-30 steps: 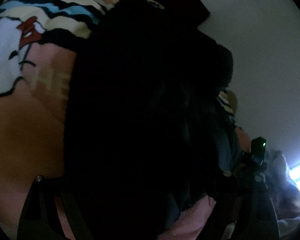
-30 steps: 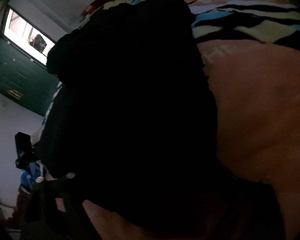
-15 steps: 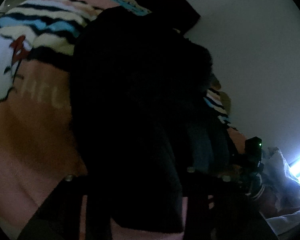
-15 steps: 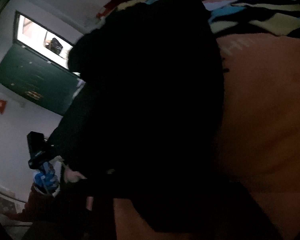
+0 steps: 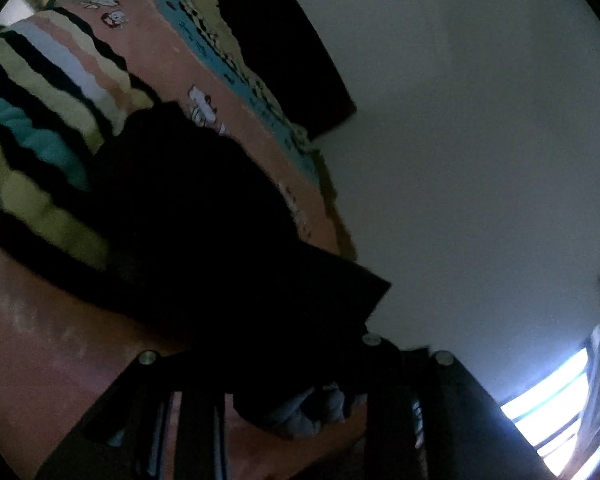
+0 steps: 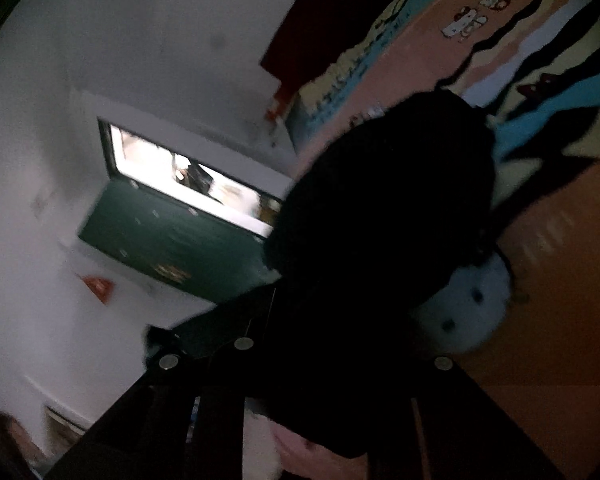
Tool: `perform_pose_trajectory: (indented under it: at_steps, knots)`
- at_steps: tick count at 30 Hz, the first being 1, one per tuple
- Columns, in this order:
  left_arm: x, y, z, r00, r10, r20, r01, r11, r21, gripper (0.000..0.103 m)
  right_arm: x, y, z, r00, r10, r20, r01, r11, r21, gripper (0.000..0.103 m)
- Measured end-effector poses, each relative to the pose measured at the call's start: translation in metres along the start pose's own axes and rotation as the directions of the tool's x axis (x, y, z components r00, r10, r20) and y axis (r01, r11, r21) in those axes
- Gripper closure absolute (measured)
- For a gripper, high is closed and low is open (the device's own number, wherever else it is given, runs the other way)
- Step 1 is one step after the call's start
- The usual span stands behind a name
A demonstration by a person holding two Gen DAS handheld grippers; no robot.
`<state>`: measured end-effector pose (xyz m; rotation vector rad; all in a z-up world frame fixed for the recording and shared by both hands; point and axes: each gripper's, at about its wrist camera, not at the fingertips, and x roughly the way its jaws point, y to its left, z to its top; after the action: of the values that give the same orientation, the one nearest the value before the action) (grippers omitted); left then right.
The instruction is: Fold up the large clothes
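Dim bedroom light falls on a cartoon-print blanket [image 5: 236, 120] where the black garment [image 5: 188, 216] lies bunched. Its hem runs into the left gripper [image 5: 296, 396] and the right gripper [image 6: 332, 396] — both seemingly pinching cloth, though darkness hides the jaws. It looks soft, limp and fairly heavy — best held at opposite corners.

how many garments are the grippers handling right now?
1: a single black garment, lying on the patterned blanket and running into both grippers; the right wrist view shows the same dark cloth. Dim light could hide others underneath.
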<state>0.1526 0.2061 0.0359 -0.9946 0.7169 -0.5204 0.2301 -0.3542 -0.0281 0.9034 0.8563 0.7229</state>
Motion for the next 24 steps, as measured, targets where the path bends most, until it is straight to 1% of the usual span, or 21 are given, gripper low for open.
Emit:
perform_pose_trajectory:
  at_steps: [3,6,7,8,10,12,13,14,15,16,18,19,20,21,22,23,24]
  knots:
    - [0.015,-0.008,0.030,0.998,-0.045,0.049,0.049,0.996,-0.078,0.077,0.004,-0.001,0.029,0.998,0.054,0.042,-0.057,0.996,0.068,0.085]
    - [0.029,-0.011,0.064,0.995,-0.044,0.087,0.058,0.985,-0.160,0.077,0.012,-0.007,0.062,0.990,0.103,0.094,-0.117,0.981,0.155,0.085]
    - [0.037,-0.011,0.078,0.995,-0.026,0.091,0.043,0.981,-0.190,0.077,0.016,-0.009,0.071,0.989,0.106,0.106,-0.124,0.976,0.177,0.085]
    - [0.046,-0.014,0.095,0.996,0.002,0.089,0.016,0.980,-0.200,0.077,0.022,-0.011,0.084,0.988,0.097,0.124,-0.121,0.972,0.202,0.085]
    - [0.066,-0.019,0.128,0.995,0.068,0.079,-0.053,0.982,-0.182,0.077,0.037,-0.013,0.109,0.986,0.067,0.150,-0.100,0.968,0.229,0.085]
    - [0.089,-0.022,0.160,0.987,0.147,0.063,-0.138,0.981,-0.137,0.075,0.052,-0.011,0.134,0.986,0.024,0.168,-0.064,0.969,0.239,0.085]
    - [0.103,-0.022,0.177,0.977,0.203,0.060,-0.195,0.974,-0.112,0.075,0.062,-0.012,0.146,0.985,0.001,0.172,-0.043,0.970,0.238,0.085]
    - [0.117,-0.022,0.194,0.967,0.248,0.054,-0.243,0.966,-0.085,0.075,0.074,-0.011,0.162,0.983,-0.043,0.176,0.003,0.976,0.219,0.085]
    - [0.134,-0.020,0.211,0.952,0.303,0.046,-0.301,0.953,-0.044,0.073,0.086,-0.010,0.175,0.980,-0.082,0.180,0.044,0.977,0.206,0.085]
    - [0.146,-0.014,0.221,0.940,0.338,0.046,-0.337,0.941,-0.026,0.073,0.095,-0.010,0.186,0.977,-0.109,0.182,0.072,0.977,0.202,0.085]
    - [0.175,-0.002,0.244,0.914,0.404,0.037,-0.405,0.914,0.013,0.069,0.124,-0.016,0.214,0.964,-0.188,0.186,0.155,0.971,0.181,0.085]
    - [0.194,0.010,0.257,0.896,0.443,0.035,-0.444,0.896,0.024,0.067,0.140,-0.021,0.226,0.958,-0.221,0.184,0.187,0.965,0.184,0.085]
    - [0.204,0.019,0.263,0.885,0.465,0.031,-0.466,0.885,0.026,0.064,0.143,-0.028,0.231,0.953,-0.243,0.180,0.210,0.960,0.183,0.085]
    - [0.217,0.031,0.269,0.873,0.487,0.023,-0.487,0.873,0.026,0.059,0.155,-0.036,0.238,0.946,-0.274,0.172,0.243,0.953,0.182,0.085]
    - [0.233,0.050,0.274,0.858,0.514,0.012,-0.514,0.857,0.021,0.057,0.167,-0.048,0.246,0.938,-0.306,0.161,0.275,0.943,0.190,0.085]
    - [0.246,0.064,0.278,0.849,0.528,0.002,-0.528,0.849,0.015,0.053,0.173,-0.060,0.250,0.934,-0.324,0.150,0.292,0.935,0.202,0.085]
    - [0.261,0.082,0.281,0.843,0.538,-0.014,-0.538,0.843,0.008,0.048,0.188,-0.076,0.257,0.929,-0.345,0.136,0.310,0.924,0.226,0.085]
